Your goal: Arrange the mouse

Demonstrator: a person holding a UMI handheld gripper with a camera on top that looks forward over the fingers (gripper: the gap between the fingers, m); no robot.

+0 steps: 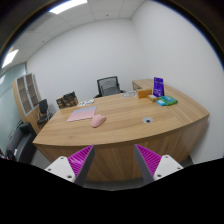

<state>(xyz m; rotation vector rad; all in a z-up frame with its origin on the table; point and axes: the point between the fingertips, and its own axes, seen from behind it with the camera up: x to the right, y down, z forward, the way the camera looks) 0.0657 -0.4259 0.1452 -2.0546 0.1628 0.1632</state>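
A pink mouse [98, 121] lies on the wooden desk [130, 130], just right of a pink mouse mat [81, 114]. My gripper [114, 160] is well short of the desk, in front of its front edge, far from the mouse. Its two fingers with purple pads [80, 157] stand wide apart with nothing between them; the gripper is open and empty.
A purple box [158, 87] and a teal object [166, 100] stand at the desk's far right. A black office chair [108, 86] is behind the desk. A cabinet [28, 95] and another chair [42, 108] stand at the left. A small grommet [148, 121] sits in the desktop.
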